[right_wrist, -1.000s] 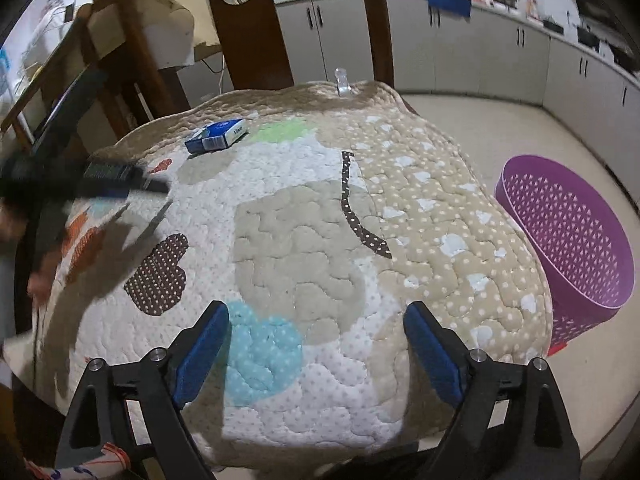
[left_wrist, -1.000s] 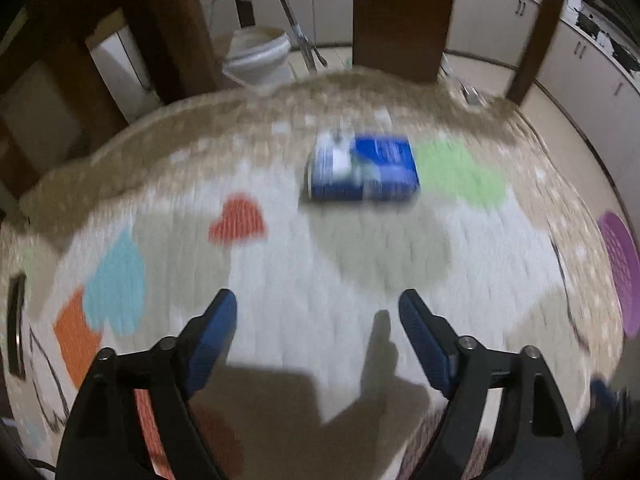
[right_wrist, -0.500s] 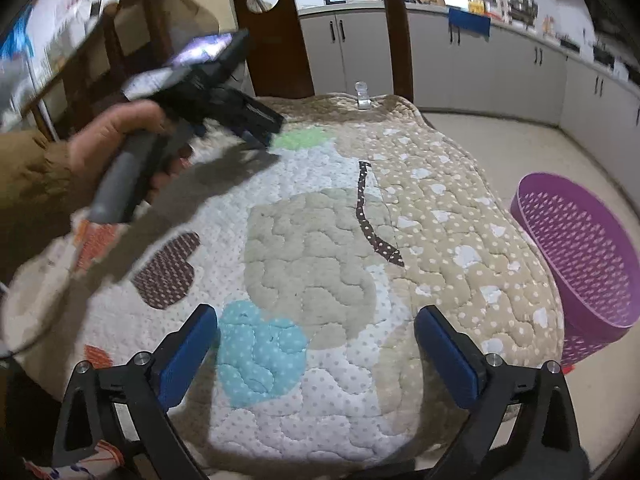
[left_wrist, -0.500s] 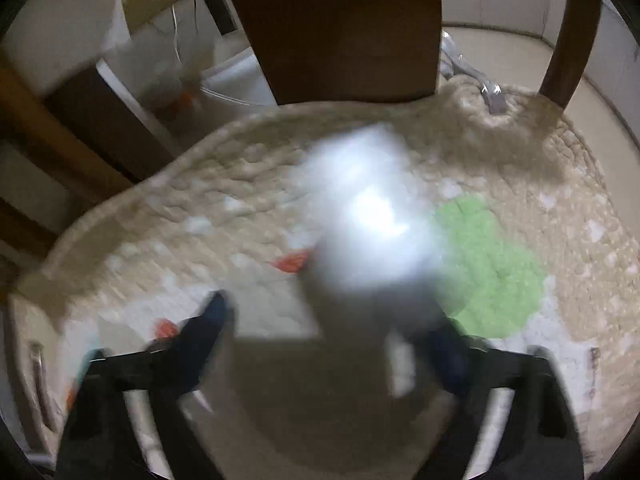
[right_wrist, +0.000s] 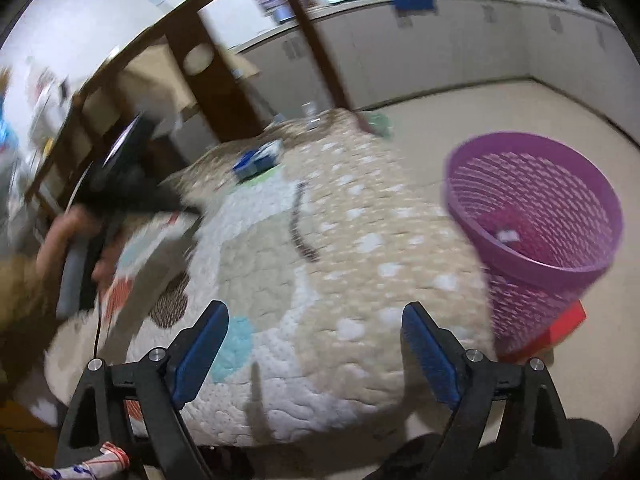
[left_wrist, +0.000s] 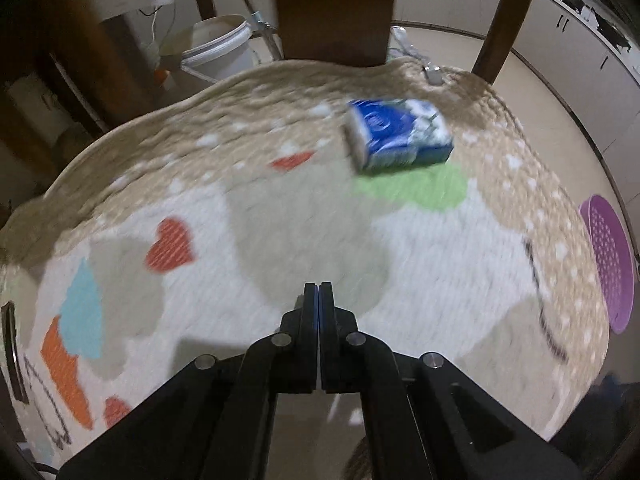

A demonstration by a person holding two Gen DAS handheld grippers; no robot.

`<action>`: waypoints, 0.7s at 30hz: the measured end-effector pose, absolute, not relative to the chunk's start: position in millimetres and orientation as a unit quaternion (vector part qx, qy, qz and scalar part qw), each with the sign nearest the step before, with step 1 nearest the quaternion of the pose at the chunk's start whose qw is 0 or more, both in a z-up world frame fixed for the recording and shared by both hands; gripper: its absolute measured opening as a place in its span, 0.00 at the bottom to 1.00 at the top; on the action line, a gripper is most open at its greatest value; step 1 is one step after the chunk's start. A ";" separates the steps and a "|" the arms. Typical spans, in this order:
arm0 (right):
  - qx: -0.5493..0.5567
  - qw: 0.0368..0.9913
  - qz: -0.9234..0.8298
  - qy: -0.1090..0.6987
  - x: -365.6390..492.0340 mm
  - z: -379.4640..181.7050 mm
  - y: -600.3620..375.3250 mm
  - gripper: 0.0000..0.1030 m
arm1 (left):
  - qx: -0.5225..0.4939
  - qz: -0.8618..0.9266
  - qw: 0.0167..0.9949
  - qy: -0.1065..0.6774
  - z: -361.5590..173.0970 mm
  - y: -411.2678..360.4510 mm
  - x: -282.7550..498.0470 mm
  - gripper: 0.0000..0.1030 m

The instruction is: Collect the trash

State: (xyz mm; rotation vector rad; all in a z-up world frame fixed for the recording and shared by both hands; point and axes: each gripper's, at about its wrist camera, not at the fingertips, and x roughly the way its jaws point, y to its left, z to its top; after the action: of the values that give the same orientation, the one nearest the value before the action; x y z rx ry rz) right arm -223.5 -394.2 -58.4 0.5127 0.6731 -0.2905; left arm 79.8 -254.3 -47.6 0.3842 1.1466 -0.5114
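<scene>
Left wrist view shows the left gripper (left_wrist: pixel 319 292) with its jaws pressed flat together and nothing between them; they have just been closing. It points steeply down at the quilt (left_wrist: pixel 304 216), whose stitching and coloured patches are smeared by blur. Beyond the tips, well apart from them, a blue and white box (left_wrist: pixel 400 136) lies tilted on the quilt at the far edge of a green patch (left_wrist: pixel 424 192); its print cannot be read. A purple basket (left_wrist: pixel 608 264) is cut off at the right border. In the right wrist view the right gripper (right_wrist: pixel 316 344) stands wide open over the near part of the quilt, holding nothing, its jaws having narrowed slightly. At left in that view a hand (right_wrist: pixel 64 240) grips the handle of the other tool, but tool and hand are badly smeared and partly covered by a pale blurred shape that cannot be identified. The box (right_wrist: pixel 258 159) appears small and indistinct far up the quilt. The basket (right_wrist: pixel 536 232) stands upright on the floor just beside the quilt's right edge, with a small pale item inside, too blurred to name. A red object (right_wrist: pixel 560 326) shows partly behind its base.
</scene>
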 end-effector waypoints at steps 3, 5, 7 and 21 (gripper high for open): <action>0.287 0.894 -0.171 0.298 -255.7 -45.4 -420.1 0.89 | 0.179 -0.225 0.797 0.531 -38.4 -230.5 76.2 0.30; 0.317 0.885 -0.202 0.273 -288.2 -38.0 -443.2 0.89 | 0.158 -0.222 0.808 0.523 -28.9 -220.1 77.5 0.62; 0.355 0.871 -0.229 0.250 -318.6 -35.2 -463.5 0.89 | 0.135 -0.215 0.820 0.513 -21.2 -212.8 77.6 0.70; 0.453 0.827 -0.251 0.217 -366.5 -59.7 -499.5 0.90 | 0.149 -0.208 0.825 0.505 -43.7 -350.9 132.5 0.79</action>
State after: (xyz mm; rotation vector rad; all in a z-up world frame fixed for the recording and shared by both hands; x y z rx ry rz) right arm -366.5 -499.5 -59.7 0.9626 0.4615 -0.5326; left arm 132.5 -350.9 -43.7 0.3172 1.0730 -0.4416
